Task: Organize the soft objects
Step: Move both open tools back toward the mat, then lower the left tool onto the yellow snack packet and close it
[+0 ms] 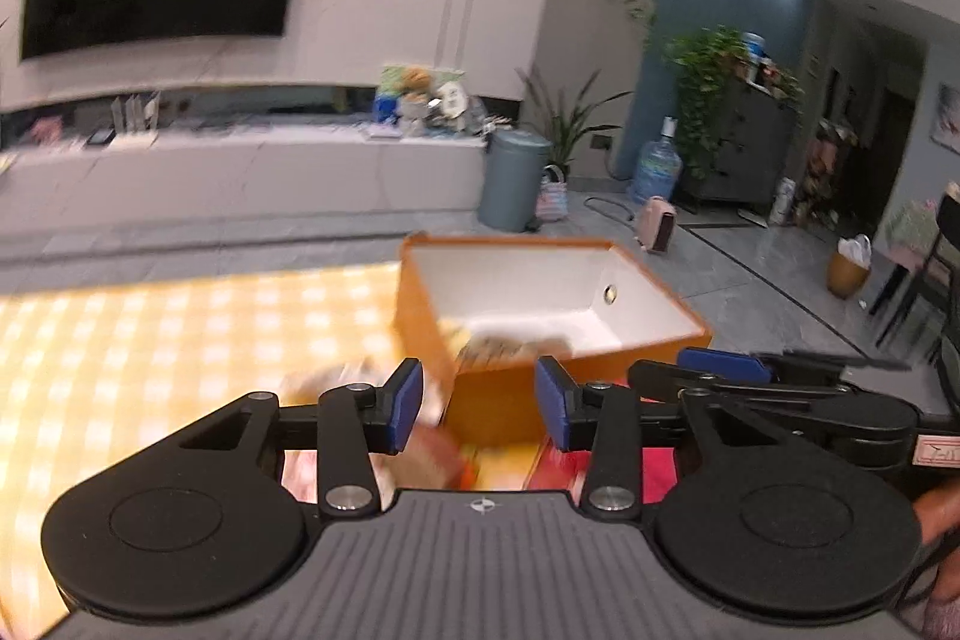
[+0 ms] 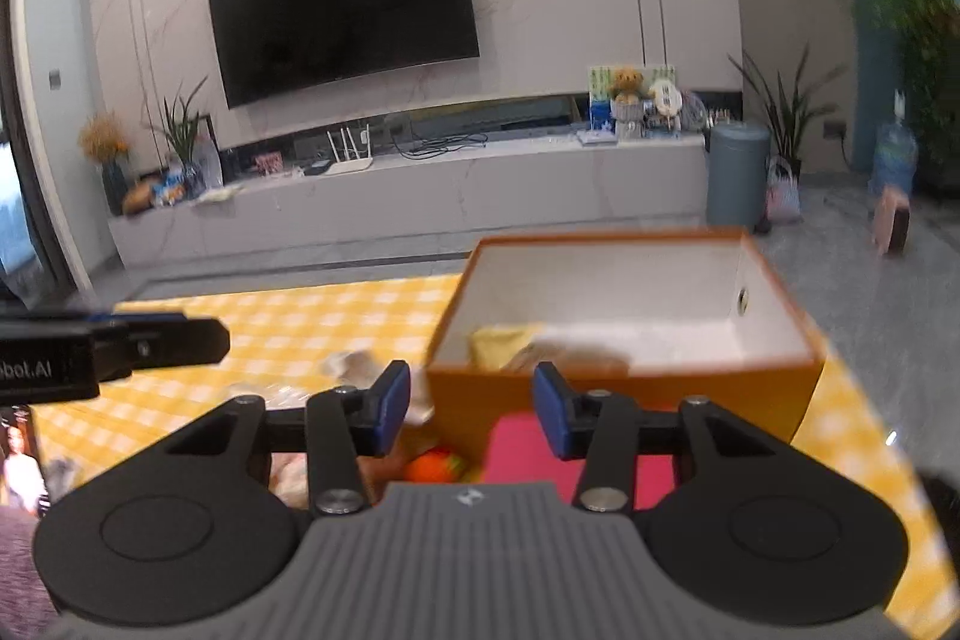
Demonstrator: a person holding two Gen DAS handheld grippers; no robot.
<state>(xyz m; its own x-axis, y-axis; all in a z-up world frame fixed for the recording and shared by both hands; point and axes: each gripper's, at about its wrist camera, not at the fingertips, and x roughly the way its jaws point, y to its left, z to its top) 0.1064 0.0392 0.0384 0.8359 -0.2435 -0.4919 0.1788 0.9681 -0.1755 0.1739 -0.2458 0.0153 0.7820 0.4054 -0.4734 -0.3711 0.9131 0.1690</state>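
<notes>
Hovering level over the yellow-checked bench [image 2: 288,322], both tongs stand agape and empty: the left tongs [image 1: 478,403] and the right tongs [image 2: 472,409] side by side, each aimed at one orange box [image 2: 624,400] just ahead. Inside the box lie blurred soft items [image 2: 540,349], too smeared to count. Below the right tongs sit a pink cloth [image 2: 522,451] and an orange toy [image 2: 435,466]; a pale crumpled piece [image 2: 354,364] lies ahead-left.
</notes>
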